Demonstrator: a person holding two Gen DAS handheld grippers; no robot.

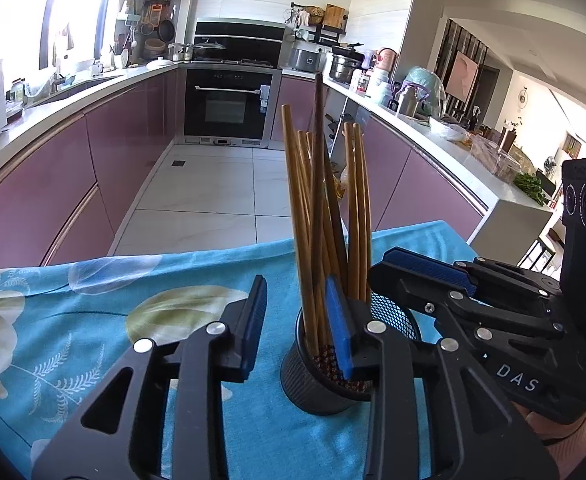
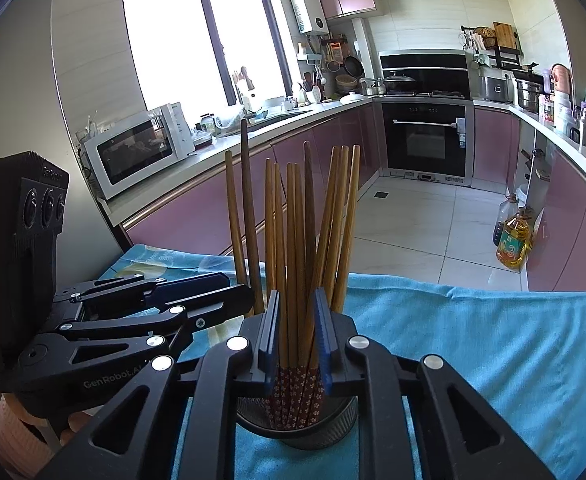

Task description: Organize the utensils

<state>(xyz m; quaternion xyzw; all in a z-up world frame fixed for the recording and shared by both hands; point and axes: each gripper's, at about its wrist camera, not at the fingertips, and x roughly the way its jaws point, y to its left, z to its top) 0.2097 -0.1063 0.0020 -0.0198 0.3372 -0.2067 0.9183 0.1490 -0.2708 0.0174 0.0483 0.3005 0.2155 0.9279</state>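
A black mesh holder [image 1: 325, 380] [image 2: 297, 432] stands on a blue flowered cloth [image 1: 93, 320] [image 2: 473, 340]. Several wooden chopsticks [image 1: 325, 200] [image 2: 293, 220] stand upright in it, patterned ends down, with a darker, longer one [image 1: 318, 120] [image 2: 247, 180] among them. My left gripper [image 1: 297, 324] [image 2: 233, 292] is open: its right pad sits at the holder's rim against the bundle, and its left pad is over bare cloth. My right gripper [image 2: 297, 332] [image 1: 385, 268] is open just above the holder. Several chopsticks rise between its pads, which stand loosely on either side.
The cloth-covered table ends just beyond the holder, with tiled floor [image 1: 213, 184] below. Pink cabinets line both sides, with an oven [image 2: 425, 140] at the far end, a microwave [image 2: 137, 148] on the left counter and oil bottles [image 2: 513, 240] on the floor. A hand [image 1: 549, 420] holds the right gripper.
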